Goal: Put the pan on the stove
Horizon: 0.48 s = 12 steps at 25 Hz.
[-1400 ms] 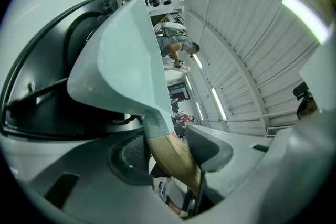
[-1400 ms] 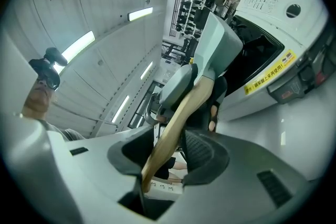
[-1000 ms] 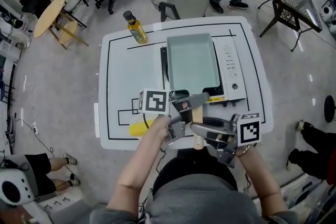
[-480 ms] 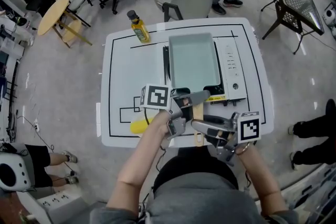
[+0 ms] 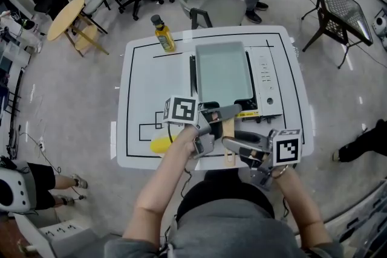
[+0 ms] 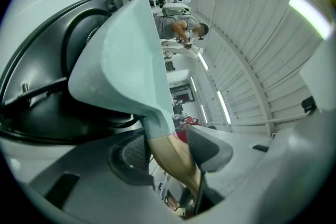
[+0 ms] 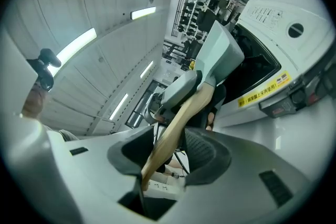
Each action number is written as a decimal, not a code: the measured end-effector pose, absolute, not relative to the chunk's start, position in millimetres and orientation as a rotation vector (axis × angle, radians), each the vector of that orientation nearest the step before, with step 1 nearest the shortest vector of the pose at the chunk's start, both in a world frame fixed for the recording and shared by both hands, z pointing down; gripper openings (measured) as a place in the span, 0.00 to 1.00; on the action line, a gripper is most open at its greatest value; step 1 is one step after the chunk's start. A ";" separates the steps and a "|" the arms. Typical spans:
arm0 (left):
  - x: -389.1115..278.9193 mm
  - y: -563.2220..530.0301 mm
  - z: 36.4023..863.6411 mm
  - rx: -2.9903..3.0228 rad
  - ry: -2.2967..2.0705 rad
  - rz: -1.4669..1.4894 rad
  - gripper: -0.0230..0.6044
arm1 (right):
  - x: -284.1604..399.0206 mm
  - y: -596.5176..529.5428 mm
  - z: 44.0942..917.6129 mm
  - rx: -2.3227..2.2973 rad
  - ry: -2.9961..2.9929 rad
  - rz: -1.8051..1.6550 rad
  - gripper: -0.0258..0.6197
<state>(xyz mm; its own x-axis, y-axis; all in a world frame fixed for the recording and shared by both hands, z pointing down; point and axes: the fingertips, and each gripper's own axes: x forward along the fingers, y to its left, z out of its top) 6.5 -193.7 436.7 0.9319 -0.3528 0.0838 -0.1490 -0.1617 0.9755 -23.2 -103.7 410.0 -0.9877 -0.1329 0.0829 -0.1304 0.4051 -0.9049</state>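
Squarely on the white desk (image 5: 139, 87) stands the stove (image 5: 266, 81), controls to the right, and the pale green pan (image 5: 222, 72) lies over its burner; whether it rests there or hangs just above, I cannot tell. Its long axis runs far to near, the wooden handle (image 5: 228, 130) pointing at the person. Both claws are clenched on that handle, the left claw (image 5: 225, 119) nearer the pan body and the right claw (image 5: 230, 151) at the near end, so I judge only lowering and letting go remain.
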 end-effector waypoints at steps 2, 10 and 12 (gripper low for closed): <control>7.9 -194.2 437.2 1.737 -0.383 -0.185 0.34 | -19.8 -104.6 410.5 -0.274 2.666 -1.670 0.31; 9.3 -195.8 440.7 1.732 -0.370 -0.178 0.34 | -3.6 -108.8 412.1 -0.357 2.670 -1.646 0.30; 9.2 -196.5 440.3 1.730 -0.367 -0.178 0.34 | 4.7 -115.4 409.6 -0.407 2.666 -1.618 0.30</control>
<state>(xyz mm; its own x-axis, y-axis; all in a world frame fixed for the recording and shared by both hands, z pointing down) 9.2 -196.5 440.3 0.9366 -0.3401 0.0841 -0.1437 -0.1539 0.9776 4.7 -115.4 409.6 -0.9664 -0.2179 0.1361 -0.2213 0.4367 -0.8719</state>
